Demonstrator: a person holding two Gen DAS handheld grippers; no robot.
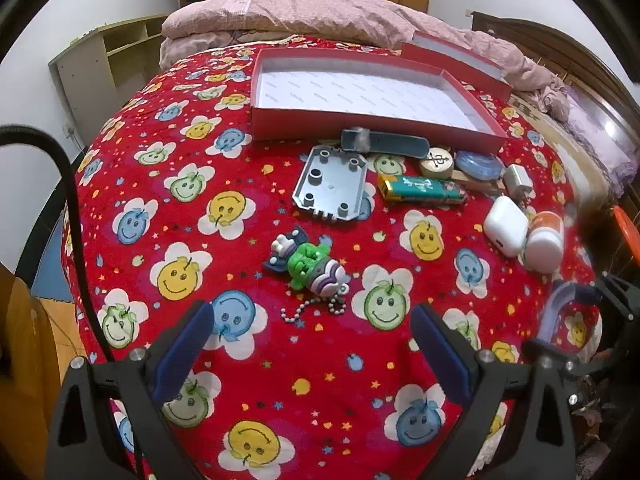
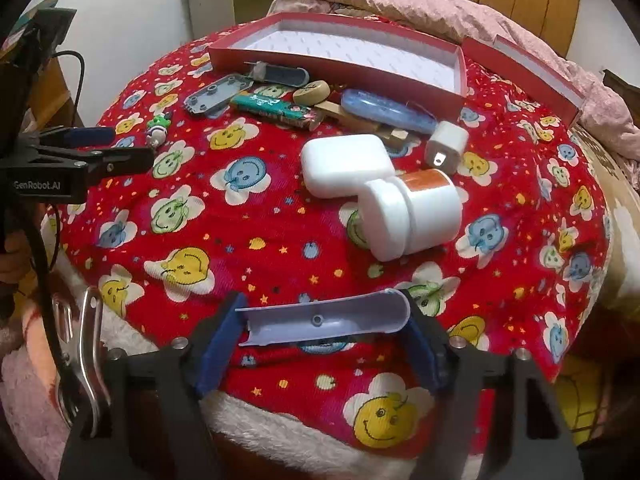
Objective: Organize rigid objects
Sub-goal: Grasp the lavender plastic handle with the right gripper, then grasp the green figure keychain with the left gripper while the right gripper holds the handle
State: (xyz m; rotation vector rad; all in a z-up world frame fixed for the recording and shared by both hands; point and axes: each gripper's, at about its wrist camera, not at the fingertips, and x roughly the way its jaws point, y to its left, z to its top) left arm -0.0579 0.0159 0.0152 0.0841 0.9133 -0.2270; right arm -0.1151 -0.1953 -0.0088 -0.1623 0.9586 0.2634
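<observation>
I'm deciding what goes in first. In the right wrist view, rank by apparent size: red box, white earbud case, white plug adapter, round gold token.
1. red box
2. white earbud case, though nearness inflates it
3. white plug adapter
4. round gold token, farther back, so unsure against the adapter

Bright, even indoor light, soft shadows.
Strong fisheye bending and dark vignette at rims; slight blur toward 3 o'clock in left-wrist view.

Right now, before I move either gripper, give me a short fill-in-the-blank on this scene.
1. The right gripper is closed on a pale ____ plastic shell.
2. The left gripper is open and holds ____.
3. The red box has ____ objects inside.
4. The white bottle lies on its ____.

Missing words: purple; nothing; no; side
</observation>
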